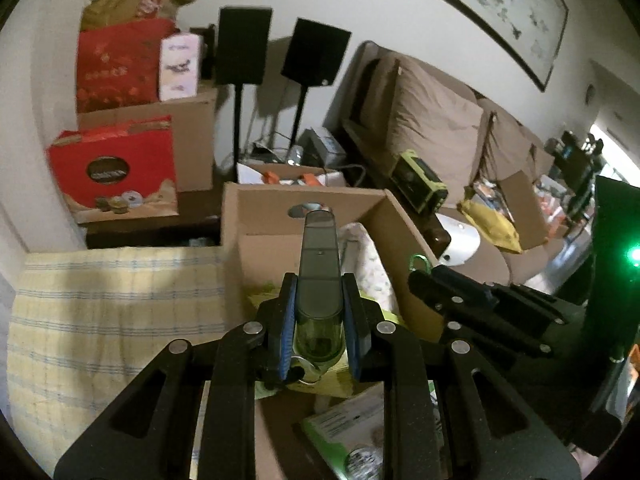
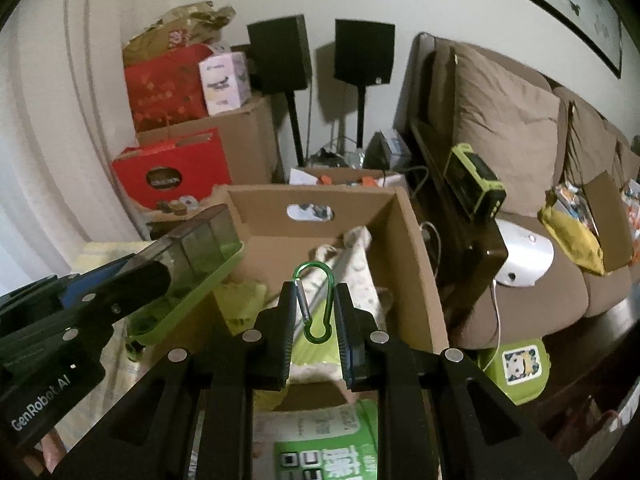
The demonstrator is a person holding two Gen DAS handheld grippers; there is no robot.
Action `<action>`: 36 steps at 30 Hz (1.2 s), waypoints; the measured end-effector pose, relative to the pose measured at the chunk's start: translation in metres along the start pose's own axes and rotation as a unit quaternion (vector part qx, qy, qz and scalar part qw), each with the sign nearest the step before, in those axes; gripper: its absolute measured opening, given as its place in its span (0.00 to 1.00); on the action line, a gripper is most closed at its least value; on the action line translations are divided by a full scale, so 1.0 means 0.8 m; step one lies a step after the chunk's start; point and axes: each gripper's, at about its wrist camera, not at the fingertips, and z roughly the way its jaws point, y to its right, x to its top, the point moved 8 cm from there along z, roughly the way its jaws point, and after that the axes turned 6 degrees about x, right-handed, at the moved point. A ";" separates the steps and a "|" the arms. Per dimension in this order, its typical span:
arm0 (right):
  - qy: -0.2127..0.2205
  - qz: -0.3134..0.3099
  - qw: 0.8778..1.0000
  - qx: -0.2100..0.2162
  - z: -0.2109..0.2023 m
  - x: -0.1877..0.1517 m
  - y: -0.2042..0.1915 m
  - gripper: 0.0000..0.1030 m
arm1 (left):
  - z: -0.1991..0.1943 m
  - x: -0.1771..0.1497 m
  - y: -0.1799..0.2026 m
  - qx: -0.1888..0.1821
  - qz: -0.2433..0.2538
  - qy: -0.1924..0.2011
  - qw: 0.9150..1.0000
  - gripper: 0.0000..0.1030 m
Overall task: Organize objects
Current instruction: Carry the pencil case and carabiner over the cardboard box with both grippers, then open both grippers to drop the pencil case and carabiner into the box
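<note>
My left gripper [image 1: 319, 286] is shut on a smoky translucent case with a lime-green base [image 1: 320, 264], seen edge-on and held above the open cardboard box [image 1: 260, 208]. In the right wrist view the same gripper [image 2: 144, 270] comes in from the left, with the case [image 2: 200, 244] at the box's near-left corner. My right gripper [image 2: 314, 290] is shut on a green carabiner [image 2: 312, 265] over the box [image 2: 404, 248]; it shows at the right in the left wrist view [image 1: 426, 274]. Inside the box lie a pale patterned cloth bag [image 2: 360, 264] and yellow-green packets [image 2: 240, 300].
A yellow checked cloth [image 1: 112, 304] covers the surface left of the box. Red gift boxes [image 1: 112, 168] and cartons stack at the back left, beside two black speakers on stands [image 1: 244, 44]. A brown sofa [image 2: 508, 120] with clutter runs along the right. A green printed packet [image 2: 324, 440] lies below the grippers.
</note>
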 end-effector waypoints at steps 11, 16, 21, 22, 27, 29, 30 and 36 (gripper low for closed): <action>-0.043 0.025 0.999 0.008 0.038 -0.024 0.023 0.17 | 0.067 -0.024 0.015 -0.017 0.016 -0.061 0.998 0.19; -0.058 0.032 0.998 0.016 0.049 -0.031 0.024 0.17 | 0.089 -0.036 0.019 -0.010 0.025 -0.083 0.996 0.19; -0.069 0.036 0.997 0.021 0.057 -0.033 0.024 0.17 | 0.099 -0.039 0.015 -0.008 0.009 -0.105 0.994 0.19; -0.071 0.038 0.997 0.022 0.058 -0.034 0.025 0.17 | 0.100 -0.039 0.014 -0.009 0.007 -0.106 0.994 0.19; -0.080 0.045 0.995 0.032 0.062 -0.038 0.023 0.17 | 0.090 -0.037 0.003 -0.021 -0.019 -0.105 0.994 0.28; -0.086 0.048 0.994 0.039 0.066 -0.040 0.020 0.18 | 0.082 -0.032 -0.002 -0.027 -0.031 -0.099 0.994 0.41; -0.089 0.049 0.994 0.041 0.067 -0.042 0.019 0.18 | 0.078 -0.030 -0.004 -0.031 -0.035 -0.096 0.994 0.42; -0.090 0.066 0.993 0.048 0.070 -0.045 0.018 0.21 | 0.046 -0.016 -0.013 -0.023 -0.029 -0.075 0.997 0.53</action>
